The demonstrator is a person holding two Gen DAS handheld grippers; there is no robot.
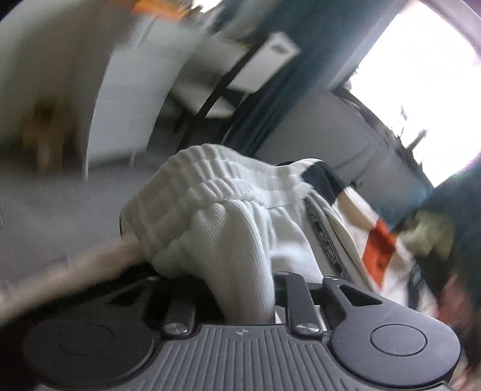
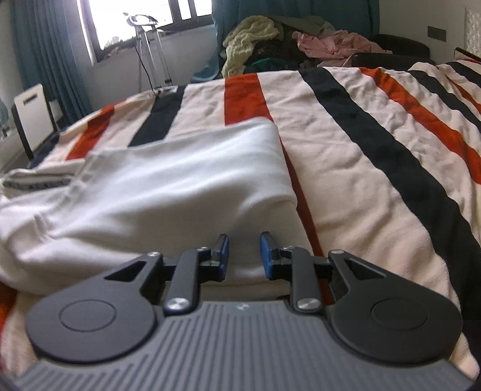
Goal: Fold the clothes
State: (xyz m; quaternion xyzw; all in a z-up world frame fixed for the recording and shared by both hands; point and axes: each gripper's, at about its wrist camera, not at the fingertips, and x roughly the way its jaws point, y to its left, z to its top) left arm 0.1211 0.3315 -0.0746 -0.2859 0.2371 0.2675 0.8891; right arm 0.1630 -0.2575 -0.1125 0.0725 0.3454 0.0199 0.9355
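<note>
Okay, left wrist view first: heavy motion blur all round. The left gripper [image 1: 240, 288] has its jaws clamped together on a bunch of the white garment [image 1: 216, 210]; ribbed fabric fills the gap between the linkages and hides the pads. The elastic waistband [image 1: 192, 180], gathered in rows, bulges up just past the fingers. A dark patterned trim strip [image 1: 323, 240] runs down the cloth to the right. Behind it, a bit of the striped blanket [image 1: 378, 249] with orange and black bands. A teal curtain [image 1: 264, 90] and a bright window [image 1: 421, 90] sit in the background, too smeared for detail.

Right wrist view: sharp. The right gripper [image 2: 244, 255] points down at the near edge of the garment [image 2: 180, 186], which lies flat on the blanket [image 2: 360, 168], partly folded, its right edge along an orange stripe. The jaws stand a little apart, blue pads [image 2: 224, 255] showing, white cloth seen through the gap; nothing pinched between them that I can see. Whether the tips touch the fabric, cannot tell. The trim strip [image 2: 36, 183] shows at far left. A clothes pile [image 2: 285, 39] sits at the far side of the bed, well apart from the garment. Curtain [image 2: 45, 60] and window [image 2: 126, 24] at upper left, a white stand [image 2: 150, 48] below it.
</note>
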